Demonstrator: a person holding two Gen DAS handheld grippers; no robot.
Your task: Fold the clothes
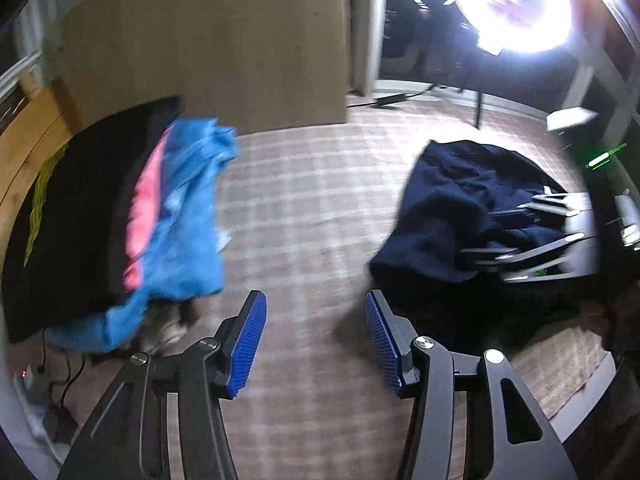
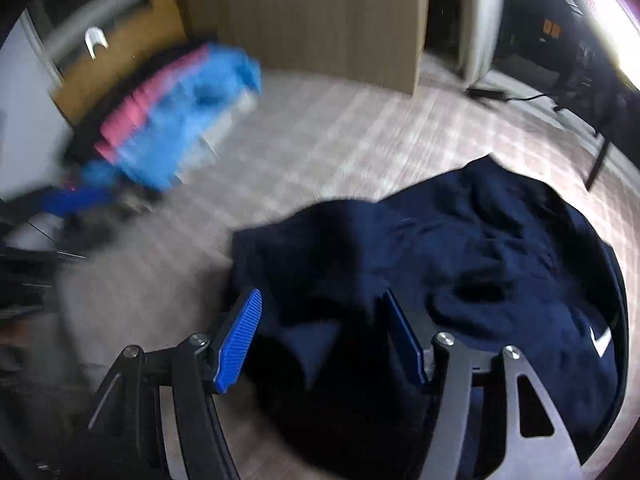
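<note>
A checked carpet floor (image 1: pixel 304 208) is seen across both wrist views, with a tall tan panel (image 1: pixel 224 36) standing on it at the back. Strong glare from a bright light (image 1: pixel 516 4) is recorded at upper right of the left wrist view.

A crumpled navy garment (image 2: pixel 460 248) is spread on the floor on the right side; a small white logo (image 2: pixel 600 340) is noted near its right edge. In the left wrist view the same garment (image 1: pixel 452 204) is seen at right, well apart from the other clothes.

A pile of clothes (image 1: pixel 120 216) is seen at left against a wooden cabinet (image 1: pixel 28 148): a black piece on the outside, then a pink one, then a light blue one nearest the open floor. Both views are motion-blurred, so finer detail of the pile cannot be told.

The left gripper (image 1: pixel 316 340) is held over bare carpet between pile and navy garment, its blue pads apart and nothing between them. The right gripper (image 2: pixel 324 340) is held over the near part of the navy garment, pads apart; the fabric is seen between and beyond them, but no clamping by the pads is seen.
</note>
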